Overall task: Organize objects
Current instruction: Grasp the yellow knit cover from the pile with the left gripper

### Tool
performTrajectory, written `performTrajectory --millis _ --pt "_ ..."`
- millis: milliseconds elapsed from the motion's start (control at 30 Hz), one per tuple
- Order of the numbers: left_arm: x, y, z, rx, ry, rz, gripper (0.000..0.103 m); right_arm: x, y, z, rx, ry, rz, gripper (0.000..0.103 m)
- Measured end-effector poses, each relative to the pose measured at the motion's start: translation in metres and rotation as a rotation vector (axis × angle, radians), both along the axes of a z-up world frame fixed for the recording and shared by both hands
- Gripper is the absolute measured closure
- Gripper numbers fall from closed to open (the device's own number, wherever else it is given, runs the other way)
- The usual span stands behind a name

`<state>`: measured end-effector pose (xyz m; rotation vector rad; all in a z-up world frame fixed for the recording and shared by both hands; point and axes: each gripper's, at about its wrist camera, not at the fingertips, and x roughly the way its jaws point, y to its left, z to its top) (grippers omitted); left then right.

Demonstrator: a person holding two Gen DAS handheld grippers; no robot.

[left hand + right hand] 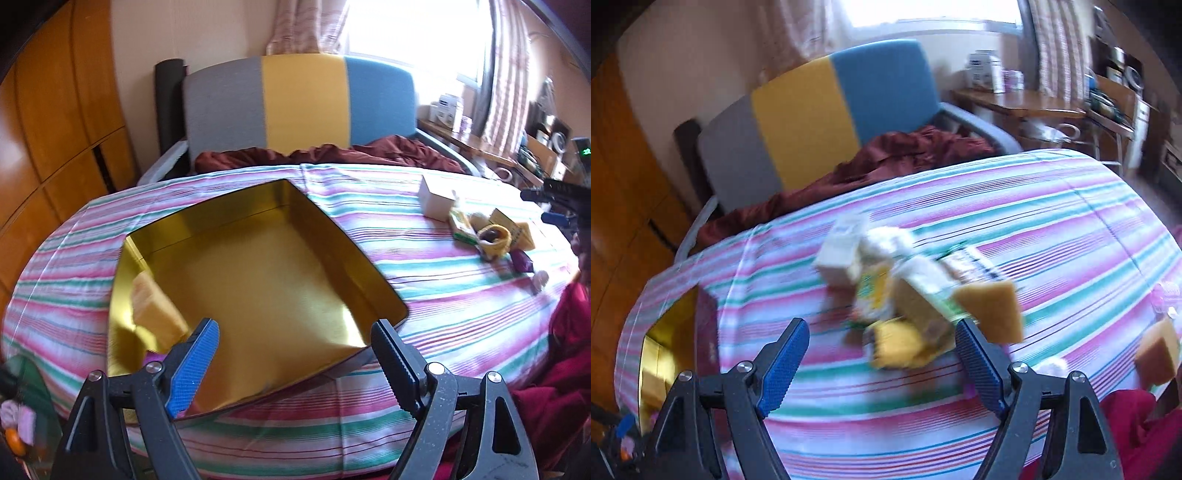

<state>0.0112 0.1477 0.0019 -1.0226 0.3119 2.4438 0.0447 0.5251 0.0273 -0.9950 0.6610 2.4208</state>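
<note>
Both tongs stand wide and empty — left tongs (291, 341) over the gold tin (255, 288), right tongs (881, 341) facing the heap of packets (908, 291) on the striped bench (1052, 221). Light, crinkly, likely slippery — best pinched mid-body.

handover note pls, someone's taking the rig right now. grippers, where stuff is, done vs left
Left gripper: open, empty, hanging over the near end of the gold tin.
Right gripper: open, empty, aimed at the pile of small items; that view is blurred.
Gold tin sits open on the striped tablecloth, toward the left side. Its inside looks bare apart from reflections.
The pile lies on the cloth to the tin's right: a white box, packets, yellow pieces, a purple item. One sponge-like block sits apart near the right edge.
Done: nothing visibly sorted yet.
Left: probably move the items into the tin, one at a time.
</note>
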Motion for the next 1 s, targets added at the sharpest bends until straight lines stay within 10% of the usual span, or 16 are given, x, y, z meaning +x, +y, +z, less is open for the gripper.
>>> performTrajectory --millis 367,1000 --pt "0.008 0.076 -0.007 -0.031 -0.031 -0.181 0.018 0.051 0.085 -0.043 -0.231 0.065 -0.325 0.02" --pt "-0.009 0.25 -0.029 0.155 -0.285 -0.456 0.015 0.042 0.078 -0.05 -0.312 0.079 -0.243 0.02"
